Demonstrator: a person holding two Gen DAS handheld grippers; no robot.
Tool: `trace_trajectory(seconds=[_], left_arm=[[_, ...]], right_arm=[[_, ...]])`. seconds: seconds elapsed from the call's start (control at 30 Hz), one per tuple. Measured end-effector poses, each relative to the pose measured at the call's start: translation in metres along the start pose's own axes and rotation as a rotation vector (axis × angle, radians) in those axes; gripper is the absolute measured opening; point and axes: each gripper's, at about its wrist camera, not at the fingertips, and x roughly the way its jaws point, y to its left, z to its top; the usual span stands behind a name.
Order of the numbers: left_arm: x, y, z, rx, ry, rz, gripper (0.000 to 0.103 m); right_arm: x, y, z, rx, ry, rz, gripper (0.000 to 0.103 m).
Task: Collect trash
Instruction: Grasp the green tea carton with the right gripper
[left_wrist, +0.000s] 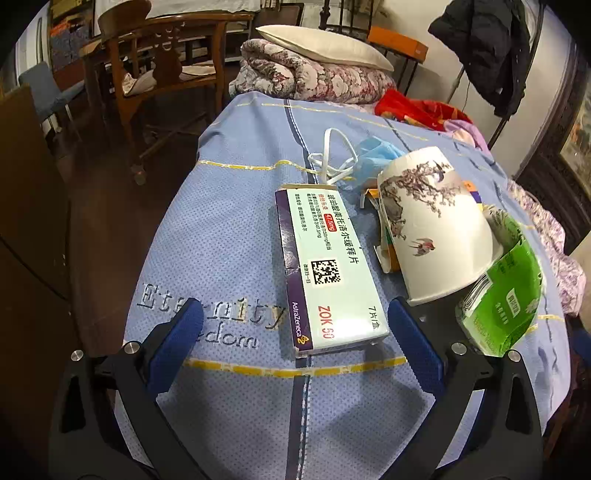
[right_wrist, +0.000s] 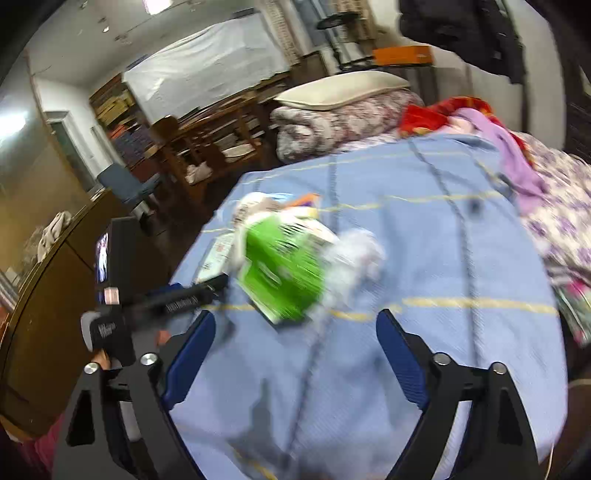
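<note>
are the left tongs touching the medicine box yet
Apart. The left wrist view shows the left tongs open, with blue sheet visible between each pad and the medicine box.

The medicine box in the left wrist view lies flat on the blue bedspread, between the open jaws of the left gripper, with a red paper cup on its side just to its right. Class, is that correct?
Not quite: the cup is white with a painted blossom branch, not red. The left wrist view shows it. The rest holds: the box lies flat on the bedspread, between the open jaws of the left gripper, the cup on its side to its right.
</note>
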Motion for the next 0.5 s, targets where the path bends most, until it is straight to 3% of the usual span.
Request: trace_trajectory(seconds=[0.17,0.5], left_arm=[[-0.001,0.005,0.0,-0.021,-0.011,-0.029,0.096],[-0.002,0.004,0.002,-0.019,-0.009,-0.035,0.096]], right_arm=[[0.028,0.022,0.023,-0.065,0.007,0.008,0.079],[0.079,0.009,0.038,0.019,0.104,-0.006,0.08]])
